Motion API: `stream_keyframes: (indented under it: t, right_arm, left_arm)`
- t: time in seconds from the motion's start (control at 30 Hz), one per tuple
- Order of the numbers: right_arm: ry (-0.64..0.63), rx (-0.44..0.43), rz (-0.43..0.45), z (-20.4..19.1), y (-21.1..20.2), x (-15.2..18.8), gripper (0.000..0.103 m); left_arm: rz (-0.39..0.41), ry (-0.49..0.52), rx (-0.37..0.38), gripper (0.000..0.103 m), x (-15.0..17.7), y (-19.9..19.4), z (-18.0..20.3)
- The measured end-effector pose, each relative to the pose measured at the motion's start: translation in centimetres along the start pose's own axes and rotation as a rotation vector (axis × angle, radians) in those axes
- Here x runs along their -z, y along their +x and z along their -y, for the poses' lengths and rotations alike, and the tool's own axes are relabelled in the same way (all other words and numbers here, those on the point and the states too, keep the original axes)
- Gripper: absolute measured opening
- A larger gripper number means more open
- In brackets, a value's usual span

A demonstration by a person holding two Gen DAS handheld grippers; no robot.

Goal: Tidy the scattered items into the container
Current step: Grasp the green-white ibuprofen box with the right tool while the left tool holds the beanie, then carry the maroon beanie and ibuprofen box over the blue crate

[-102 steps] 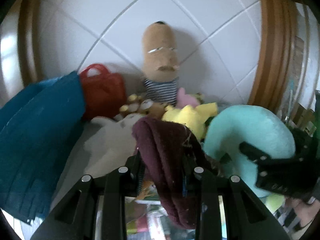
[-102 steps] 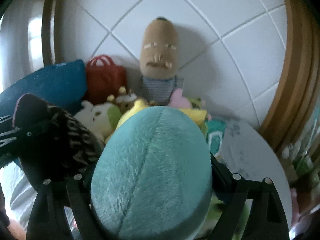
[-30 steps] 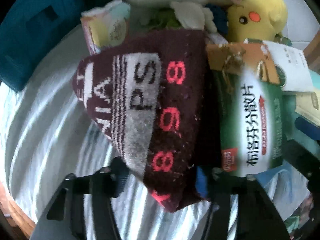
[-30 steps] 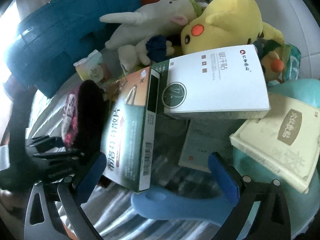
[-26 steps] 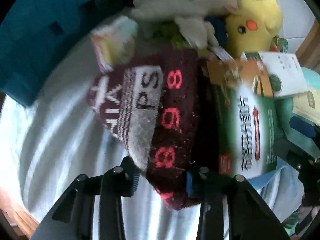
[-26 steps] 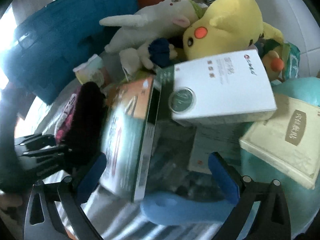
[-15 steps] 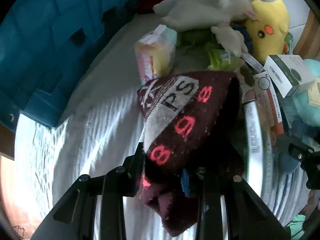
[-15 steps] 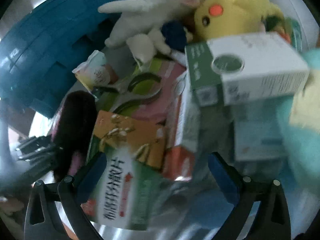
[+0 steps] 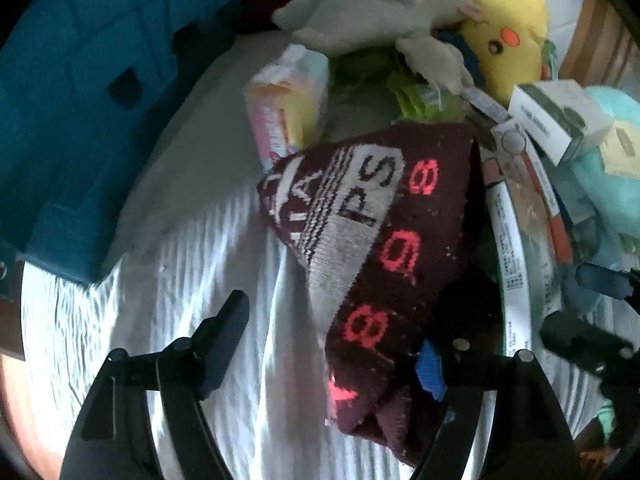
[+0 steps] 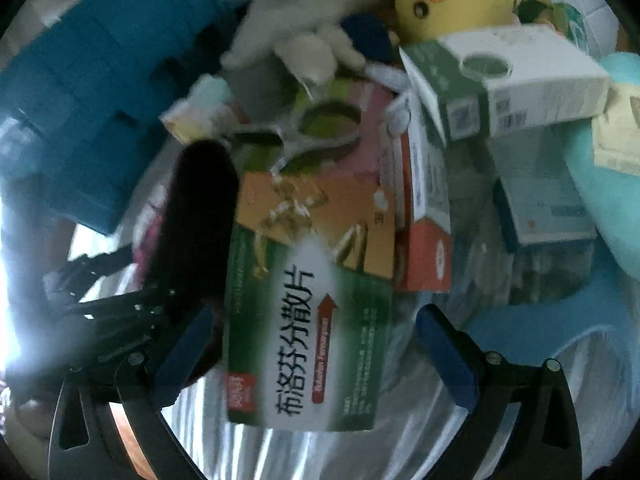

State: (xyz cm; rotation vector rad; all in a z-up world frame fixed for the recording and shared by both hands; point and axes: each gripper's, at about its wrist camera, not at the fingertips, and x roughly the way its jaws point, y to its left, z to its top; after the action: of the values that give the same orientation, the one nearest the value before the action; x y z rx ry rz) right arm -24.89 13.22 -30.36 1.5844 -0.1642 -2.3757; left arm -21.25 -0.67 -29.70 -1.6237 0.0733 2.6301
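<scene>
A: Sock (image 9: 384,240), maroon with pink numerals — where do we see it?

B: Between the fingers of our left gripper (image 9: 332,344), lying on the striped sheet (image 9: 192,280). The jaws have just been opening; the left finger (image 9: 224,332) stands clear of the cloth, so we no longer pinch it.

A: And our right gripper (image 10: 312,348)?

B: Spread wide, nothing clamped. A green box (image 10: 308,320) lies between its blue pads (image 10: 444,348), untouched as far as we can tell.

A: Farther out?

B: Scissors (image 10: 316,136) on a pink pack, a white box (image 10: 520,80), then a yellow plush (image 9: 508,44) and a white plush (image 9: 376,4). The blue container (image 9: 80,100) sits to the left, apart from the sock.
</scene>
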Motion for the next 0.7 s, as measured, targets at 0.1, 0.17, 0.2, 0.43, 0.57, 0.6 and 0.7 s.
stream_keyframes:
  t: [0.1,0.17,0.2,0.43,0.57,0.6,0.7]
  right_arm:
    - [0.021,0.02,-0.025,0.1,2.1,0.2,0.103]
    - [0.052,0.001,-0.03,0.3,3.3,0.3,0.103]
    - [0.044,0.008,-0.009,0.1,3.1,0.2,0.098]
    - [0.006,0.028,-0.014,-1.5,2.3,0.4,0.089]
    - [0.034,0.015,-0.02,-1.2,2.8,0.5,0.093]
    - [0.037,0.021,-0.026,-1.3,2.8,0.5,0.093]
    - [0.027,0.04,-0.019,-1.9,2.6,0.5,0.089]
  left_arm:
    - [-0.014,0.02,0.0,0.079,0.2,0.7,0.6]
    - [-0.004,0.032,-0.015,0.084,0.1,0.6,0.9]
    - [-0.007,0.031,0.004,0.084,0.1,0.3,1.1]
    - [-0.014,0.04,0.091,0.04,0.1,-1.1,2.7]
    - [-0.009,0.017,0.066,0.075,-0.3,-1.4,3.2]
    - [-0.015,0.001,0.082,0.077,-0.4,-1.4,3.1]
    - [-0.025,-0.028,0.133,0.05,-0.6,-2.1,3.1]
